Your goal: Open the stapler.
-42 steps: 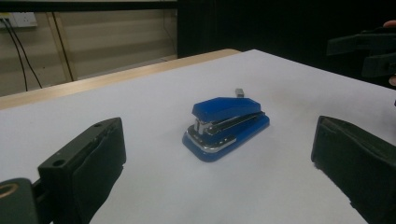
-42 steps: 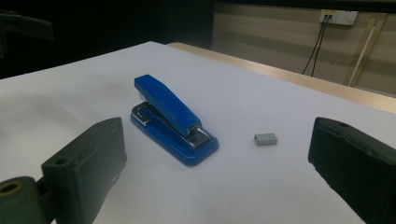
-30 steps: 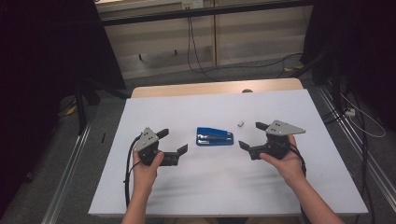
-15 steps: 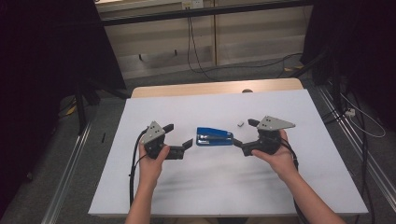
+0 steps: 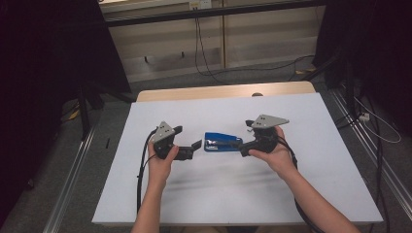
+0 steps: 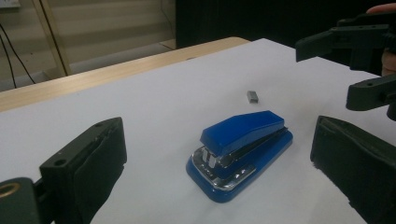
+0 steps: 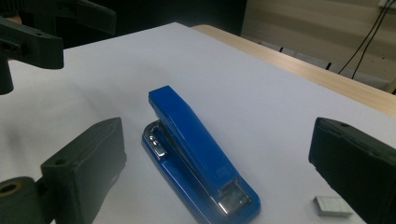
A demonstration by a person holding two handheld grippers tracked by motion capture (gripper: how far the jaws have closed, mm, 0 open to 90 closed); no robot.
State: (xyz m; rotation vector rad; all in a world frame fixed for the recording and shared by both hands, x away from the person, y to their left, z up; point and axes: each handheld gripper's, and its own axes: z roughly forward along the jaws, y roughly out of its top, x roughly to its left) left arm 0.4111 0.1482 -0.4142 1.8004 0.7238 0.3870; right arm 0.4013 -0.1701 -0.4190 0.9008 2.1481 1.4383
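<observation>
Blue stapler lies flat mid-sheet, with the left gripper and right gripper spread wide at either end, probably lining up to pinch it. Small staple strip, I think, sits just beside it.

bare white sheet around the stapler; only a small staple block lies near one end.

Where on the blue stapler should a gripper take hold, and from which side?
Probably across the long flat flanks of the blue stapler, at mid-length. It lies flat on the white table cover, lengthwise between the open left gripper and open right gripper. Coming down from above suits it: the ends are narrow and sloped, and the staple strip lies loose near one end.
</observation>
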